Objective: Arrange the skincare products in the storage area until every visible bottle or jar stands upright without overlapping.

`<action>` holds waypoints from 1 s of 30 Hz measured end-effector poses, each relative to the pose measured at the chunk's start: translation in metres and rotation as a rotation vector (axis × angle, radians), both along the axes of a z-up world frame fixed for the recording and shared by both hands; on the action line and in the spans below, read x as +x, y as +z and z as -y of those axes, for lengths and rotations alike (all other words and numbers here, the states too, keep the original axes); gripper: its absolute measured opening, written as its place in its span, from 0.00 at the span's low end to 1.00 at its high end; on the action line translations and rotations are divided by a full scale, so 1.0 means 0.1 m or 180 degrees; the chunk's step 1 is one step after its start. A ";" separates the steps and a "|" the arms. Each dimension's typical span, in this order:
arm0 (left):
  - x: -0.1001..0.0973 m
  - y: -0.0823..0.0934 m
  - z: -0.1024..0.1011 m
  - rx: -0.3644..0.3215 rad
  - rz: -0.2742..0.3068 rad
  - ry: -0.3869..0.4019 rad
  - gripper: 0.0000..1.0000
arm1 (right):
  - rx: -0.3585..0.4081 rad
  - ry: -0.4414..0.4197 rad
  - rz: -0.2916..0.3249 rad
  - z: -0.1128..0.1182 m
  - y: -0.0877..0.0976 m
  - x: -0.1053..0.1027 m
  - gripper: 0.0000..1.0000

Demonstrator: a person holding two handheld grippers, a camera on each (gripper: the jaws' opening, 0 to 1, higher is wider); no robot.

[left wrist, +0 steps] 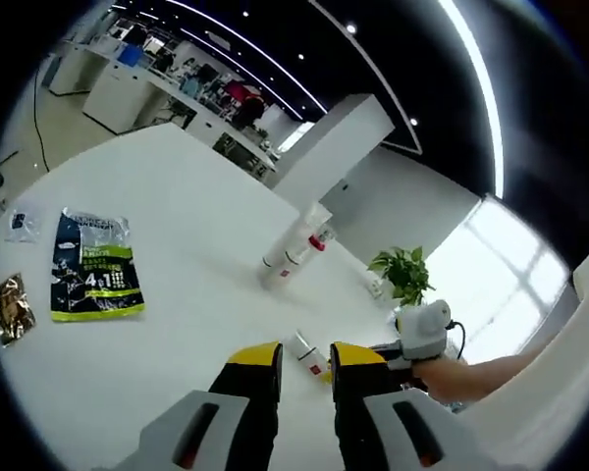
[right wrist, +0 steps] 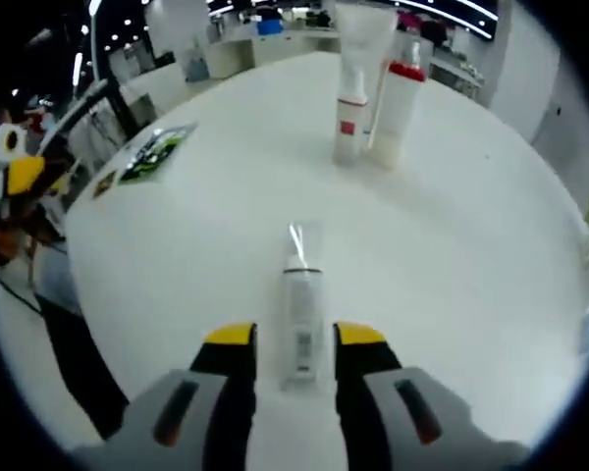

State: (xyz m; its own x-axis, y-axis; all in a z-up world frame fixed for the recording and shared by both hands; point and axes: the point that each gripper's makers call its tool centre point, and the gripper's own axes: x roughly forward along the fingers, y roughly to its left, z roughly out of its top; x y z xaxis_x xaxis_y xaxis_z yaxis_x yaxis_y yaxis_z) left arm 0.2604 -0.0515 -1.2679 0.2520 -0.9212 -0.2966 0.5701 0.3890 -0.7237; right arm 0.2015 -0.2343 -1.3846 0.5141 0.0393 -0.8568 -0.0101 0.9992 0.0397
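A small white bottle (right wrist: 299, 319) with a clear cap lies on its side on the white table (right wrist: 452, 255), cap pointing away. My right gripper (right wrist: 294, 339) is open, one jaw on each side of the bottle's body. Farther back stand a white tube (right wrist: 353, 88) and a red-capped white bottle (right wrist: 397, 106), upright and close together. The left gripper view has the lying bottle (left wrist: 305, 352) beyond my open, empty left gripper (left wrist: 306, 358), the right gripper (left wrist: 385, 351) coming in from the right, and the upright pair (left wrist: 294, 250) mid-table.
A blue and green packet (left wrist: 93, 265), a small gold sachet (left wrist: 10, 309) and a small clear sachet (left wrist: 25, 224) lie flat on the table's left part. A potted plant (left wrist: 404, 270) stands past the far edge. A person stands at the table's left edge (right wrist: 59, 294).
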 end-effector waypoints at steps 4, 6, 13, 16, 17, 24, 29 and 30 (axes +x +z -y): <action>0.07 0.01 -0.08 0.0054 0.0048 0.0046 0.20 | -0.0021 0.0053 -0.0027 -0.04 -0.02 0.01 0.28; 0.11 0.02 -0.10 0.0051 0.0062 0.0097 0.20 | -0.0025 0.0100 -0.0074 -0.07 -0.08 0.01 0.28; 0.12 0.01 -0.15 0.0070 0.0098 0.0120 0.20 | -0.0083 0.0196 -0.0182 -0.08 -0.15 -0.03 0.25; 0.14 0.04 -0.16 0.0044 0.0086 0.0155 0.20 | -0.0092 0.0213 -0.0184 -0.07 -0.16 -0.04 0.24; 0.14 0.04 -0.17 0.0044 0.0104 0.0159 0.20 | -0.0090 0.0220 -0.0179 -0.07 -0.15 -0.04 0.24; 0.08 -0.02 -0.22 0.0128 0.0083 0.0138 0.20 | -0.0053 0.0117 -0.0086 -0.04 -0.15 -0.03 0.22; 0.06 0.00 -0.19 0.0123 0.0119 0.0099 0.20 | -0.0061 0.0142 -0.0080 -0.04 -0.15 -0.05 0.21; 0.02 -0.02 -0.18 0.0124 0.0099 0.0059 0.20 | -0.0049 0.0123 -0.0064 -0.03 -0.14 -0.06 0.21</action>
